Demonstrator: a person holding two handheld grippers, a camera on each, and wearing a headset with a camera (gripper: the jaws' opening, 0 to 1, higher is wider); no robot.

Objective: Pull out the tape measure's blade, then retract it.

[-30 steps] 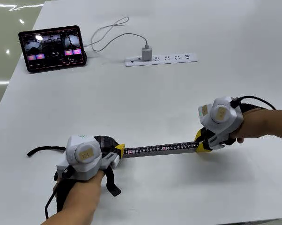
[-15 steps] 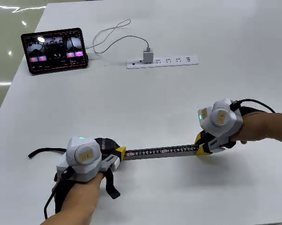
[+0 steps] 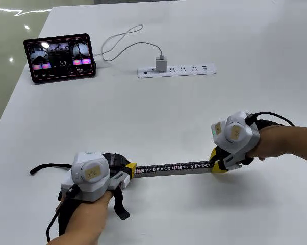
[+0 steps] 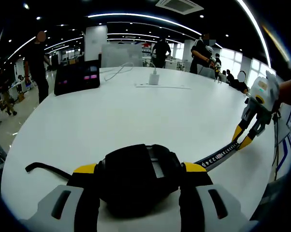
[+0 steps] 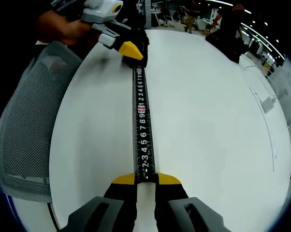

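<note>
Tape measure case (image 3: 115, 161) sits near the near edge of the bench (image 3: 194, 117), clamped between the jaws of the left hand-held gripper (image 4: 140, 168). Its blade (image 5: 142, 121) runs rightward along that edge, tip pinched by the right hand-held gripper (image 5: 145, 180). Pull-out looks partly done. Next, draw the tip straight along the blade's line, then ease it back under control. Left forearm enters from the near edge, right forearm from the right edge.

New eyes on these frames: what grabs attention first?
The tape measure's blade is drawn out across the near part of the white table, the left gripper clamped on its black case and the right gripper pinching the blade's tip. Farther back sit a lit tablet at the left and a power strip with a charger plugged in.
</note>
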